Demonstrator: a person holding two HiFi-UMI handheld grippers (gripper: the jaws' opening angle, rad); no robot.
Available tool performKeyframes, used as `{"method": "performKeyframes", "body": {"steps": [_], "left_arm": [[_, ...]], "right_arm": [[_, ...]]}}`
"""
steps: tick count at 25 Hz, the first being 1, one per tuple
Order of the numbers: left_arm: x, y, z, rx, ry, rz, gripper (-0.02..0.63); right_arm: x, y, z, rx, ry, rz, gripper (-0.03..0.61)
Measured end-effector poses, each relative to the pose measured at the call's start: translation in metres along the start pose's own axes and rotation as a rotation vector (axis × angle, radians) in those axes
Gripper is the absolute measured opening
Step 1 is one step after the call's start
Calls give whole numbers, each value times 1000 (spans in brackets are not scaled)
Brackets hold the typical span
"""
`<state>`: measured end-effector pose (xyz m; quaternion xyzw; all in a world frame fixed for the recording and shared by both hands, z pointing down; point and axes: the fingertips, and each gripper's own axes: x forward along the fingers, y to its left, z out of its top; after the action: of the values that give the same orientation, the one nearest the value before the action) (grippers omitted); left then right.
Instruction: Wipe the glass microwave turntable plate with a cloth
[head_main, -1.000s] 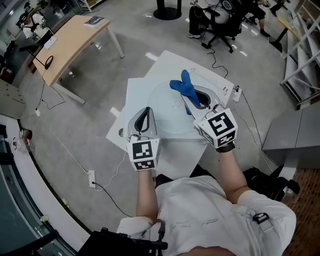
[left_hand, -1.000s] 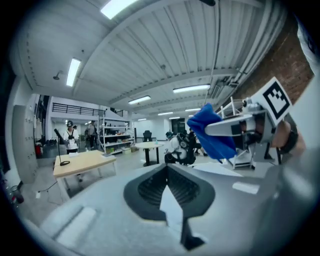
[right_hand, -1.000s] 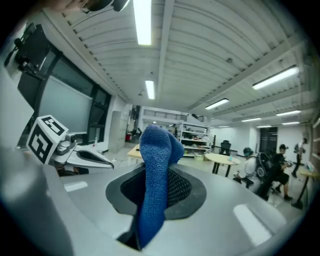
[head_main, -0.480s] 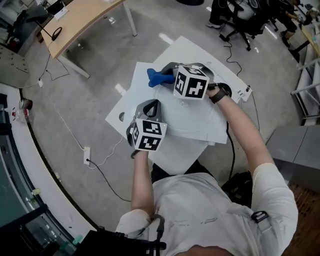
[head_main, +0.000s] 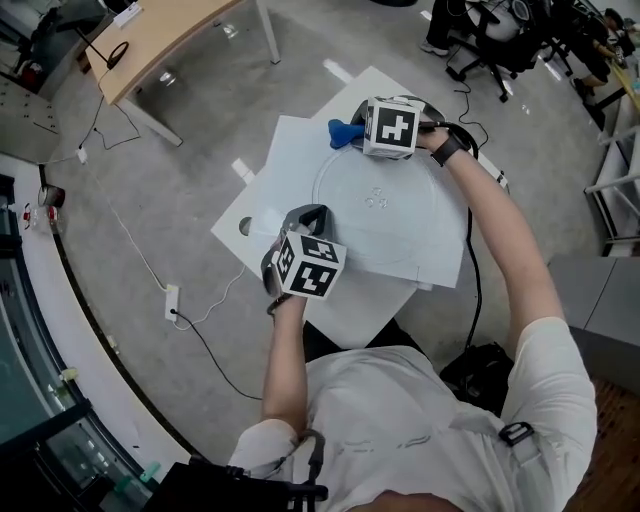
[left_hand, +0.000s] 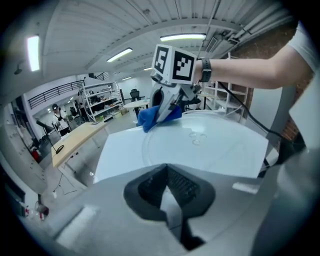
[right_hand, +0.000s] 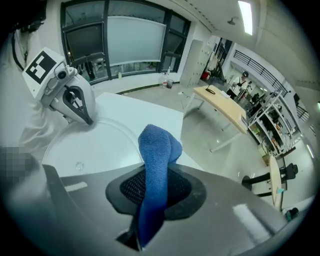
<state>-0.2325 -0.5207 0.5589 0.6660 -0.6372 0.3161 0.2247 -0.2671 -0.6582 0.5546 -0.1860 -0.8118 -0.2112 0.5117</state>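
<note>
Blue cloth (right_hand: 157, 150) is pinched by a fold in the right gripper (right_hand: 150, 200), whose jaws are clamped on it. The free end rests at the far rim of the glass turntable plate (head_main: 400, 240), which lies flat on a white board (head_main: 285, 165). The left gripper (left_hand: 170, 200) has its jaws drawn in on a pale edge at the near-left rim, apparently the plate itself. Risk: the cloth sits at the very rim, so a further outward stroke would wipe board rather than glass. A hard push could also slide the plate if the left hold is slight. One second ago the right gripper was near the body; its arm is now extended. The left gripper has stayed at its rim.
</note>
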Motion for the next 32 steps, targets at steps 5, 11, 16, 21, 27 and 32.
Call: {"method": "performKeyframes", "body": {"steps": [5, 11, 16, 21, 27, 32], "left_arm": [[1, 0, -2, 0, 14, -17, 3], [2, 1, -1, 4, 12, -20, 3], [6, 0, -2, 14, 11, -24, 3], [8, 4, 3, 24, 7, -41, 3], [7, 2, 6, 34, 0, -54, 3], [9, 2, 7, 43, -5, -74, 3]], "right_arm": [[-17, -15, -72, 69, 137, -41, 66], [-57, 26, -123, 157, 205, -16, 66], [-85, 67, -158, 132, 280, -57, 66], [-103, 121, -174, 134, 322, -24, 66], [-110, 192, -154, 85, 313, 39, 66], [-100, 243, -112, 30, 248, 128, 66]]}}
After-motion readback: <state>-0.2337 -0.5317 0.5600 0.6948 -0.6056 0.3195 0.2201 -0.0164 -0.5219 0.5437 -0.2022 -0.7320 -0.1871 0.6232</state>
